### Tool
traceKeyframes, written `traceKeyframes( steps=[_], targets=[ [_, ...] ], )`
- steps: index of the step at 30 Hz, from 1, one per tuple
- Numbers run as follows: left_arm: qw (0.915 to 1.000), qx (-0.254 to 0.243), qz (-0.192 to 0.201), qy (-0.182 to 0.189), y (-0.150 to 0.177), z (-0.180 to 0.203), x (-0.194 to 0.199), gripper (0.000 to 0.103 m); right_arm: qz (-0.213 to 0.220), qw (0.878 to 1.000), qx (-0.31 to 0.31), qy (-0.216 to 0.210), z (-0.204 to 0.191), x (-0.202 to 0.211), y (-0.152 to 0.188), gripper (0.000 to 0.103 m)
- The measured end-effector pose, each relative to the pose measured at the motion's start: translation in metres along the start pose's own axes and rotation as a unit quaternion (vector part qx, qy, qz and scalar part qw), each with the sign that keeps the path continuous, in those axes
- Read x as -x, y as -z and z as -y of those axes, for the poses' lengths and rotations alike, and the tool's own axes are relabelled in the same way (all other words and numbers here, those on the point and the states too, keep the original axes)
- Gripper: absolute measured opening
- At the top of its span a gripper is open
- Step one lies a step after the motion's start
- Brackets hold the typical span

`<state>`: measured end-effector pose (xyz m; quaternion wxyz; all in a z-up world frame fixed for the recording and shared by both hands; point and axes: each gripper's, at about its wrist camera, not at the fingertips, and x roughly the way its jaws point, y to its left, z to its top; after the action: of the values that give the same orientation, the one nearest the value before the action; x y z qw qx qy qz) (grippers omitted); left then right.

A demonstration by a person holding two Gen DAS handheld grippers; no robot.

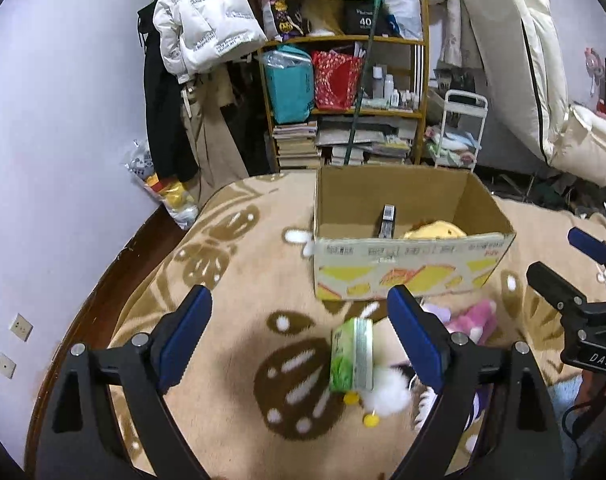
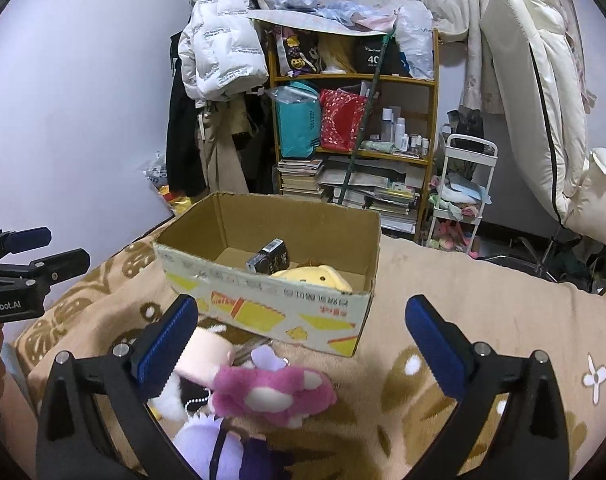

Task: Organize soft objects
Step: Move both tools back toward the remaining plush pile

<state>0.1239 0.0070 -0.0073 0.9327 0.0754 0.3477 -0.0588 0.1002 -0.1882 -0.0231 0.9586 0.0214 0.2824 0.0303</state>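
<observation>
A: Where's everything?
B: The cardboard box [image 2: 271,312] sits mid-blanket [image 2: 483,300], holding the yellow plush [image 2: 315,278] I'm collecting. The pink plush [image 2: 271,394] lies before its near wall.
A: Tongs?
B: Left tongs [image 1: 299,330] and right tongs [image 2: 301,338] are spread, empty, ready.

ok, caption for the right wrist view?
Open right gripper above pink plush toy, before cardboard box holding yellow plush.
</observation>
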Motion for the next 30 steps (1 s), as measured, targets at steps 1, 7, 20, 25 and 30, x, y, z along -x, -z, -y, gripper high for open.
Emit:
traceKeyframes(
  steps=[1,7,20,25,30],
  targets=[
    [1.0,-0.004,-0.005,0.002,0.003,0.0,-0.001,0.088,-0.001,1.0,0.002,0.001,0.0,0.0,0.002,0.103],
    [0.999,-0.007,-0.043,0.008,0.01,0.002,-0.018,0.088,-0.024,1.0,-0.003,0.01,0.001,-0.01,0.017,0.103],
    [0.996,-0.009,-0.089,0.009,0.022,0.007,-0.049,0.088,-0.046,0.999,0.014,0.009,-0.005,-0.028,0.031,0.103],
    [0.9953,-0.018,-0.094,0.009,0.023,0.012,-0.057,0.088,-0.052,0.999,0.012,0.009,-0.005,-0.036,0.034,0.103],
    [0.993,-0.028,-0.114,0.01,0.027,0.016,-0.068,0.088,-0.06,0.998,-0.001,0.016,-0.002,-0.046,0.036,0.103]
  ],
)
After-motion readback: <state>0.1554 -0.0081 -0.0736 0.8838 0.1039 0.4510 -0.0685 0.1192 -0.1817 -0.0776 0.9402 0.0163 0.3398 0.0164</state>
